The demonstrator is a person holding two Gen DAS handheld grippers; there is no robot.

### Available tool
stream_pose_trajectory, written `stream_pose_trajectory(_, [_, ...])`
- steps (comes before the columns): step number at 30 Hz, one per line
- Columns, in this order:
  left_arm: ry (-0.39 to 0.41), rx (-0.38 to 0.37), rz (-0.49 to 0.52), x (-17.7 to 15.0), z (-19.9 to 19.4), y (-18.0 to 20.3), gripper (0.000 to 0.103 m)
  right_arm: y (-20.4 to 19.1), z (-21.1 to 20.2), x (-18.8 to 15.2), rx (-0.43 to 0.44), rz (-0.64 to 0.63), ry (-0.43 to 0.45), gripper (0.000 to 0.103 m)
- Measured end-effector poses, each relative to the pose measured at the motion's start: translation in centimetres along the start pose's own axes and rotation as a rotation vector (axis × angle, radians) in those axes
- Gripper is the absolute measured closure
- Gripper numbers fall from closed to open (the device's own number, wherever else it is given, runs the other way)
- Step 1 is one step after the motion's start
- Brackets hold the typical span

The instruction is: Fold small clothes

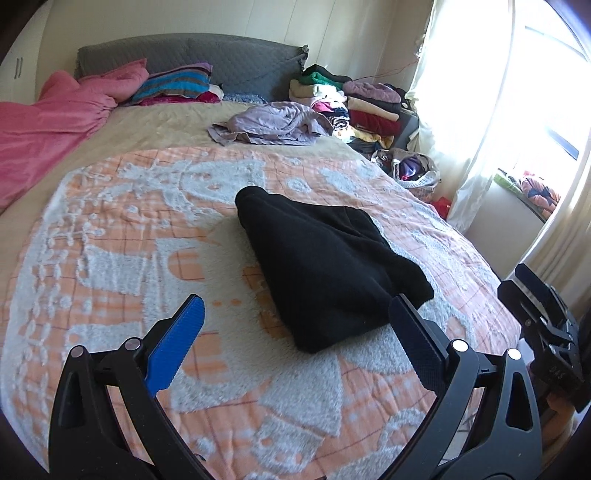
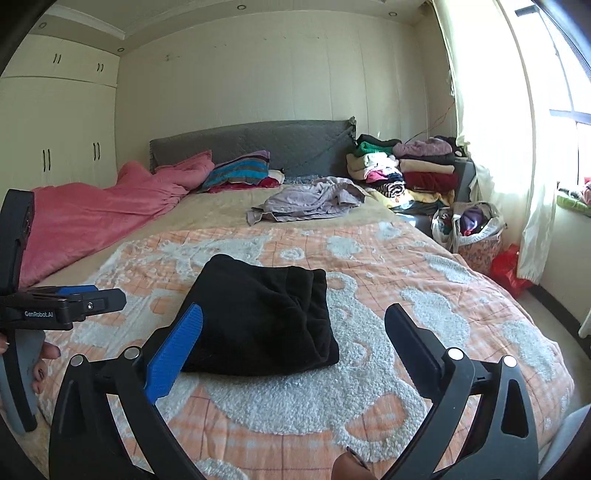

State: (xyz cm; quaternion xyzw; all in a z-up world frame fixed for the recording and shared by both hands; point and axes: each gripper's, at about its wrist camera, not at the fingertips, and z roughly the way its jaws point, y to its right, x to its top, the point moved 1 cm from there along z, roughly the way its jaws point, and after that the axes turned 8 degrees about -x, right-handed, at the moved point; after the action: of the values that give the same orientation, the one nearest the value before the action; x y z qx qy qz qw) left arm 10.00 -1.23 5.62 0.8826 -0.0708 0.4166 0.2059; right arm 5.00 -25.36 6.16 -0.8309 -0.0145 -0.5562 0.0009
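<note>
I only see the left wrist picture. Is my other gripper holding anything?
Observer: No. The right gripper is open. The black cloth lies folded on the bed, not pinched.
Operator: What is holding up my left gripper?
Observer: A hand, with its fingers round the grey handle under the left gripper.
Operator: Is there anything up high that I miss?
Observer: Yes, small round ceiling lights above the headboard wall.
</note>
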Motion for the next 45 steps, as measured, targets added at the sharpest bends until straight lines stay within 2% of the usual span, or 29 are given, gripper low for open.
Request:
stream_pose_trajectory(4, [-0.009,0.017,0.025,-1.3,-0.8,-0.1,0.010,-0.6,-0.8,-1.0,-0.005,0.014,-0.010,0.005])
stream_pose_trajectory(9, [-0.040,0.029,0.037,-3.2,-0.9,-0.5,0.010,-1.1,-0.4,-3.0,-0.018,0.051,-0.084,0.005])
stream_pose_trajectory(15, [-0.080,0.028,0.018,-6.1,-0.4,-1.2,0.010,-1.9,0.7,-6.4,-0.045,0.053,-0.185,0.005])
stream_pose_trajectory(22, [-0.095,0.037,-0.006,-7.8,0.1,-2.0,0.010,-2.9,1.4,-8.9,-0.073,0.032,-0.228,0.005])
stream_pose_trajectory(45, [-0.113,0.059,-0.026,-8.2,0.5,-2.6,0.010,-3.5,2.2,-9.7,-0.073,0.003,-0.264,0.005])
